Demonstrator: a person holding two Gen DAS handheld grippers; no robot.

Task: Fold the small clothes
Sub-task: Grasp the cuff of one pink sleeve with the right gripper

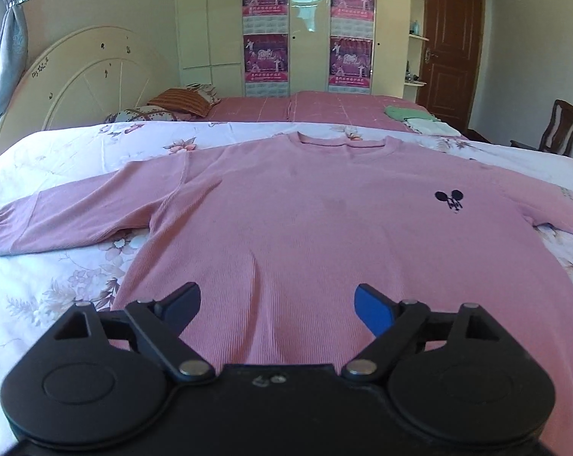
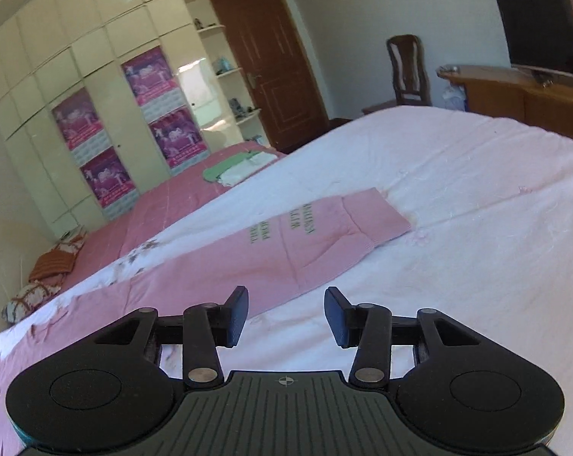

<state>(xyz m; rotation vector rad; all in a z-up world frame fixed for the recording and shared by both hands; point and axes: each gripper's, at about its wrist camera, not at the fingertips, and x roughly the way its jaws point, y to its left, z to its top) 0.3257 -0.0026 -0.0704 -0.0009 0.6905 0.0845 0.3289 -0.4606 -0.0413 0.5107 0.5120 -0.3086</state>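
A pink long-sleeved top (image 1: 305,220) lies spread flat, front up, on the floral sheet, neck at the far side, with a small dark logo (image 1: 449,200) on the chest. Its left sleeve (image 1: 58,220) stretches out to the left. My left gripper (image 1: 276,304) is open and empty, hovering over the top's lower hem. In the right wrist view the other sleeve (image 2: 305,239), with green lettering, lies stretched out on the sheet. My right gripper (image 2: 284,315) is open and empty just above the sheet, near that sleeve's lower edge.
The bed's white floral sheet (image 1: 39,296) surrounds the top. A pink bedspread (image 1: 305,108) lies beyond, with folded green and white clothes (image 1: 419,117) and pillows (image 1: 180,104). A wardrobe, door, chair (image 2: 408,72) and wooden desk (image 2: 514,91) stand behind.
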